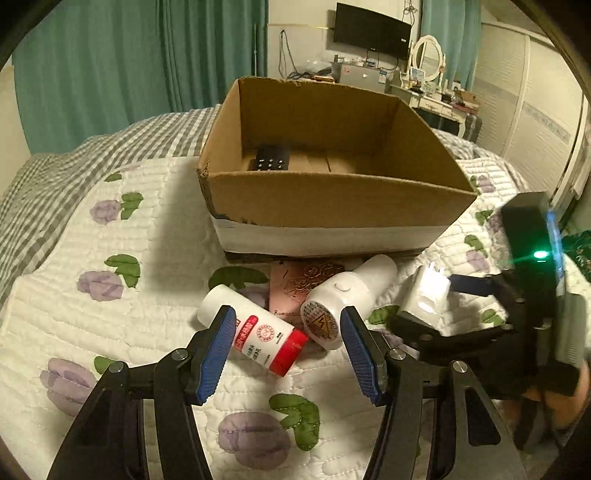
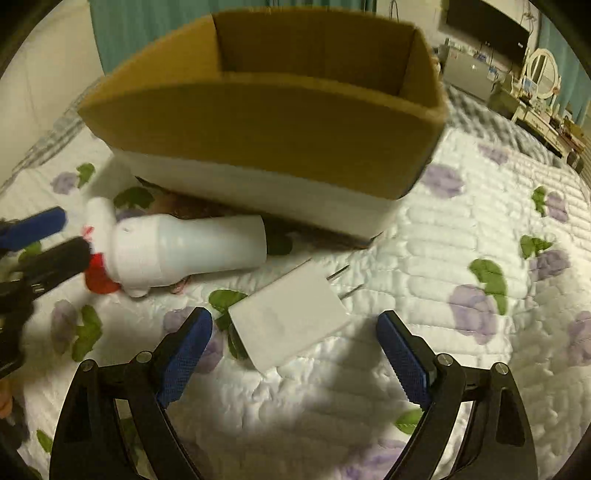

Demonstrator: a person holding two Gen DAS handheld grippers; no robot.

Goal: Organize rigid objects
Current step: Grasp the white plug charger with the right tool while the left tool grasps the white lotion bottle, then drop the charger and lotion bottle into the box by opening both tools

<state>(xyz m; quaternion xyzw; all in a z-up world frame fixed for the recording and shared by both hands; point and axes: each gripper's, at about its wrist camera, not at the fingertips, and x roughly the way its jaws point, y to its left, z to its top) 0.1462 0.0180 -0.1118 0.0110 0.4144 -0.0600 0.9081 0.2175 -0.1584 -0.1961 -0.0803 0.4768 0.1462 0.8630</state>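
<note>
An open cardboard box (image 1: 332, 206) stands on the quilted bed; a black remote (image 1: 269, 159) lies inside it. In front of it lie a white bottle with a red cap (image 1: 258, 334), a white cylindrical device (image 1: 347, 295), a pink card (image 1: 295, 284) and a white plug charger (image 1: 424, 291). My left gripper (image 1: 288, 347) is open, its fingers on either side of the red-capped bottle's cap end. My right gripper (image 2: 295, 347) is open around the white charger (image 2: 288, 321); the white device (image 2: 184, 251) lies to its left, before the box (image 2: 258, 140).
The flowered white quilt (image 1: 110, 332) covers the bed, with a grey checked blanket (image 1: 55, 177) behind. Teal curtains, a wall television (image 1: 371, 27) and a dressing table with a mirror (image 1: 428, 59) stand beyond. The right gripper's body (image 1: 528, 295) is close on my right.
</note>
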